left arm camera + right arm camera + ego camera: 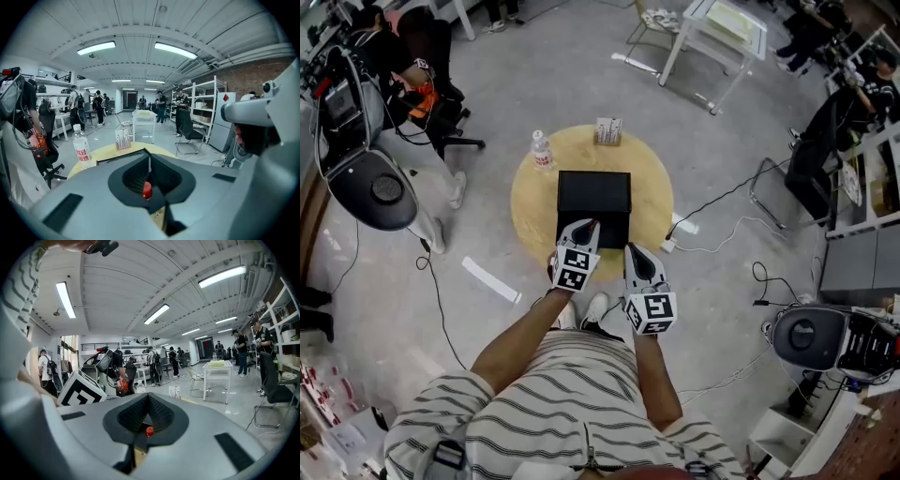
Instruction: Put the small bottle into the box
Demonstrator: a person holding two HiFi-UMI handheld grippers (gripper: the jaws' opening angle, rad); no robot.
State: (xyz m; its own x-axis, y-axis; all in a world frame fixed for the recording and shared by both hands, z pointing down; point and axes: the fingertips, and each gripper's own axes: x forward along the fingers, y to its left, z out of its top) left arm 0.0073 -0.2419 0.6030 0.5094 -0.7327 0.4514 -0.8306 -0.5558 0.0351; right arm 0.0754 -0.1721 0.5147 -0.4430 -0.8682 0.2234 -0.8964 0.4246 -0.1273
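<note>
A small clear bottle (541,150) with a white cap and a red-printed label stands upright at the back left of the round wooden table (532,211). The black box (593,195) sits at the table's middle, to the bottle's right and nearer to me. My left gripper (589,226) hovers over the box's near edge with its jaws together and nothing between them. My right gripper (633,249) is beside it at the table's front rim, also shut and empty. The left gripper view shows the bottle (82,150) ahead to the left, beyond the box (115,159). The right gripper view shows the bottle (140,387) far ahead.
A small stand of cards or sachets (608,130) sits at the table's back edge. Cables (712,246) run across the floor to the right, and a white strip (490,279) lies on the floor to the left. Chairs, equipment and people surround the table.
</note>
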